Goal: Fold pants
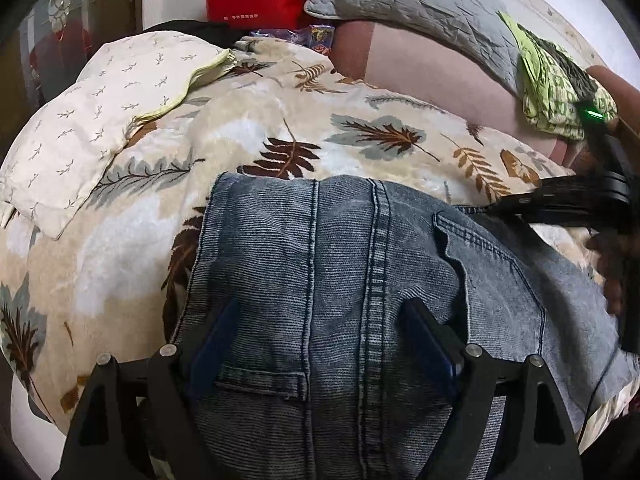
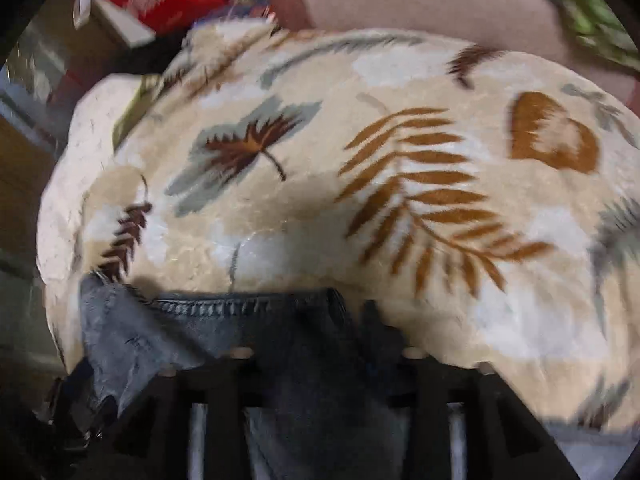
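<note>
I see the jeans (image 1: 360, 280) lying folded on the bed, on a blanket (image 1: 248, 128) with a leaf pattern. My left claw (image 1: 320, 332) stands wide above the denim, one finger on each side of the middle seam, and holds nothing. My right claw (image 2: 308, 344) is at the far edge of the jeans; this view is blurred, so I cannot tell if it grips the cloth.

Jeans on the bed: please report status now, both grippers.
Left gripper open, fingers astride the jeans. Right gripper at the jeans' edge, grip unclear from blur. Jeans partly folded on leaf blanket. Nothing in the way.
</note>
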Demonstrator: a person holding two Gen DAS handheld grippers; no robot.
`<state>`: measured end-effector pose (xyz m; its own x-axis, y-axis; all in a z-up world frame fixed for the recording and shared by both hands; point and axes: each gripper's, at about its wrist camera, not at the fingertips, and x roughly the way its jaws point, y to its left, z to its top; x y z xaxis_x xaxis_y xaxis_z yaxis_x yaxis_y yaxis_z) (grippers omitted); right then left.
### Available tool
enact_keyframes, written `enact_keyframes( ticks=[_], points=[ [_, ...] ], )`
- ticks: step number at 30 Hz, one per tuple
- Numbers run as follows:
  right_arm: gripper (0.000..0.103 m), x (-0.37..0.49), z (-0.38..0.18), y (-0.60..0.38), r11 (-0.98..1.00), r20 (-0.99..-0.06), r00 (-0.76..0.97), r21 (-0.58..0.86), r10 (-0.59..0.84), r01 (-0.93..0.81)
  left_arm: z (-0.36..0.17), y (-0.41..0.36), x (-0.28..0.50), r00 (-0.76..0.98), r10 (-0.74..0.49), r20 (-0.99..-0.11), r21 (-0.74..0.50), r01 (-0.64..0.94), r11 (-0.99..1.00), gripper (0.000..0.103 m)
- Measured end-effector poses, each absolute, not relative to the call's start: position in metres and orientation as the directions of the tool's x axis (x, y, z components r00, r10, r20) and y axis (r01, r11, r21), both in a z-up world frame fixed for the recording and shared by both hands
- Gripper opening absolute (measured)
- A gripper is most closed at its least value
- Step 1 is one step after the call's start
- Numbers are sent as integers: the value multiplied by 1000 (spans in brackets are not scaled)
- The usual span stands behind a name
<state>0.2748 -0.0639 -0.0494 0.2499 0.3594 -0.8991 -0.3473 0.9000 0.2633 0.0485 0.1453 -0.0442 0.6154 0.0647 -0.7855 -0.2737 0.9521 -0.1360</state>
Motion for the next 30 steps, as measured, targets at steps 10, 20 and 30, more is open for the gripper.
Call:
enact_keyframes(
  ticks=[10, 20, 30],
  points=[
    [68, 128, -5, -213, 875, -781, 398, 455, 481, -164, -16, 131, 35, 673, 126, -729, -86, -273, 958, 85],
    [69, 72, -44, -341, 850, -789, 451, 514, 416, 114, 11, 83, 34, 670, 62, -740, -120, -223, 967, 85],
    [71, 81, -67, -376, 738, -696, 480, 661, 534, 139, 12, 32, 33, 640, 57, -767, -83, -185, 979, 85]
  ],
)
